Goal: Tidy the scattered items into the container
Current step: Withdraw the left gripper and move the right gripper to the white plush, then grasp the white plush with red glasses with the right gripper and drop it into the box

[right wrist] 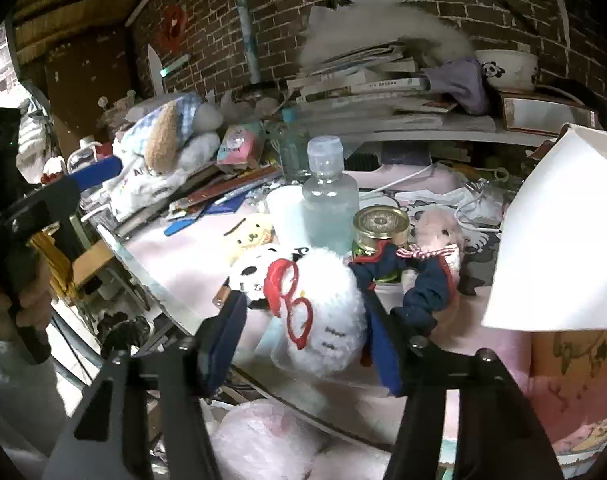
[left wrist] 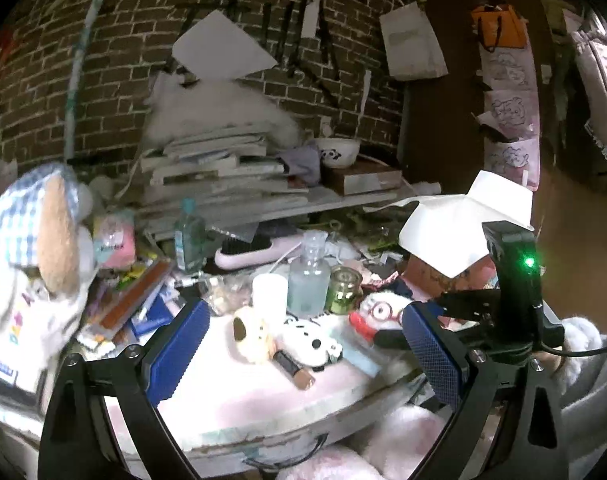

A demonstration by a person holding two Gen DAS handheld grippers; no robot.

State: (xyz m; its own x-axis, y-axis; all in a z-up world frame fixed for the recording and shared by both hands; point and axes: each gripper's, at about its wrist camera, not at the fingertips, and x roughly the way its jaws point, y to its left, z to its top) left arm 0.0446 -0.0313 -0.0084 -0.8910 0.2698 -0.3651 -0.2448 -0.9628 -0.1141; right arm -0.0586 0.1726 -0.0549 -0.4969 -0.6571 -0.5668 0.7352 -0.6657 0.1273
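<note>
Left gripper [left wrist: 303, 344]: blue-padded fingers [left wrist: 175, 344] stood wide apart, holding nothing, above the pink-topped bench [left wrist: 231, 400].
Fluffy white plush toy with red glasses [right wrist: 323, 312]: lay near the bench's front edge, beside the gold-lidded jar [right wrist: 379, 228].
Right gripper [right wrist: 303, 340]: fingers pressed on the toy's sides.

No wording can be made out for certain: the print on a book spine [right wrist: 383, 85] in the stack, on the pink packet [right wrist: 237, 147] and on the white plush toy [right wrist: 331, 338] is blurred.
</note>
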